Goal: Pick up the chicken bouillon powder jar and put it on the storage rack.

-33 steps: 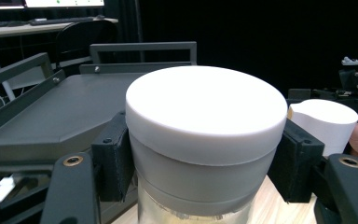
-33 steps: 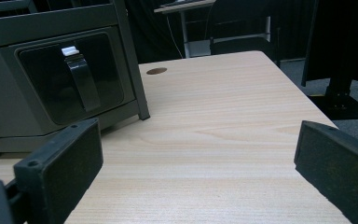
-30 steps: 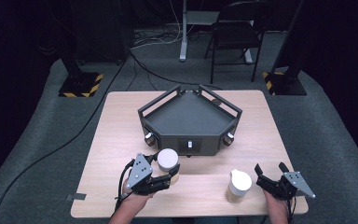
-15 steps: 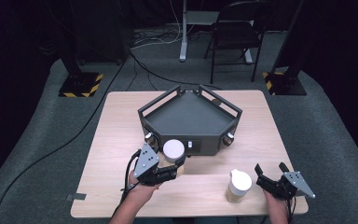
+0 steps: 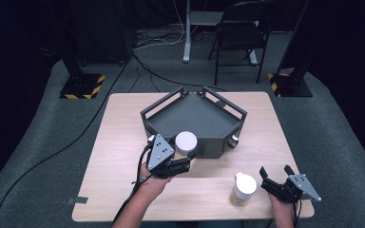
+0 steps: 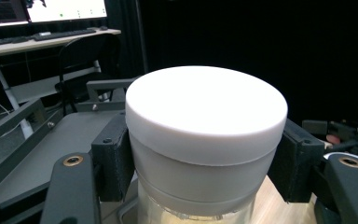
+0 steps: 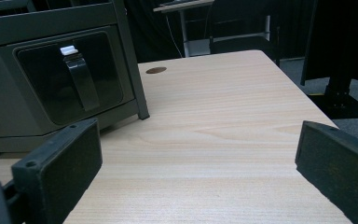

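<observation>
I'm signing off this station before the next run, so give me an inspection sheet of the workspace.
Surface: wooden table, bare wood around the items.
Job's things: white-lidded jar held by the left gripper at the front of the dark tray; second jar standing on the table.
Clutter: nothing seen.
Grippers: left shut on the lidded jar; right gripper open, beside the second jar.
Cables: one trails from the left gripper; more cross the floor.
Surroundings: folding chair, stand bases, grey carpet.

Bare table [image 5: 123,123] left; grey tray [image 5: 193,119] walls block the centre.
</observation>
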A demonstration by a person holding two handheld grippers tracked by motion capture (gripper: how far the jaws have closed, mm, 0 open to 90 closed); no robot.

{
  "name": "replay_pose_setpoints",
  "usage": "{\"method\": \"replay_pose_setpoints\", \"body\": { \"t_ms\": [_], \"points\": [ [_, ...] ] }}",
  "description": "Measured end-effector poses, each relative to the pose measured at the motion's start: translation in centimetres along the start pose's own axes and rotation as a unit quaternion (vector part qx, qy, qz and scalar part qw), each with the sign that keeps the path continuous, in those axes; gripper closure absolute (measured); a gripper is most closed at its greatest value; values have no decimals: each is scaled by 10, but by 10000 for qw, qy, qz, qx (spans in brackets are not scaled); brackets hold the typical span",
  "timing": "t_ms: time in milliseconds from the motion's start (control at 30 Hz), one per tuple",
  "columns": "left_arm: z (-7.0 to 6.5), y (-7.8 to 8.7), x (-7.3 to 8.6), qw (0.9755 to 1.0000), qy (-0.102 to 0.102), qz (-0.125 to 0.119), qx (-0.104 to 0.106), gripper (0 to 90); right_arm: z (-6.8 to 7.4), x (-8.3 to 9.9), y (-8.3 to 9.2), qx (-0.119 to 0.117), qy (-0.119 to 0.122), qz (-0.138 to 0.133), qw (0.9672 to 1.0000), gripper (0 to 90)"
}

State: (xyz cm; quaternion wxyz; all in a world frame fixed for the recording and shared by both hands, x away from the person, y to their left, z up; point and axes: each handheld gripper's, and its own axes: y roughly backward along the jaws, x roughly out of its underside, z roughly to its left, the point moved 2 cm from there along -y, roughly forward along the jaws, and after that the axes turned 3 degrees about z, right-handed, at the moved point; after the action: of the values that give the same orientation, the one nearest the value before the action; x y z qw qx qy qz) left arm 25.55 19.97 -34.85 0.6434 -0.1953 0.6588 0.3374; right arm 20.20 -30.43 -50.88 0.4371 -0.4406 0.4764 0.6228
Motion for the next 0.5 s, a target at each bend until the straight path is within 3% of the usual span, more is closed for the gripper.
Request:
{"method": "replay_pose_setpoints", "body": {
  "t_ms": [500],
  "points": [
    [-10,-22,-28,9999,-58,-11,-152,332,0,-1,0,9,12,26,10000,0]
  ]
}}
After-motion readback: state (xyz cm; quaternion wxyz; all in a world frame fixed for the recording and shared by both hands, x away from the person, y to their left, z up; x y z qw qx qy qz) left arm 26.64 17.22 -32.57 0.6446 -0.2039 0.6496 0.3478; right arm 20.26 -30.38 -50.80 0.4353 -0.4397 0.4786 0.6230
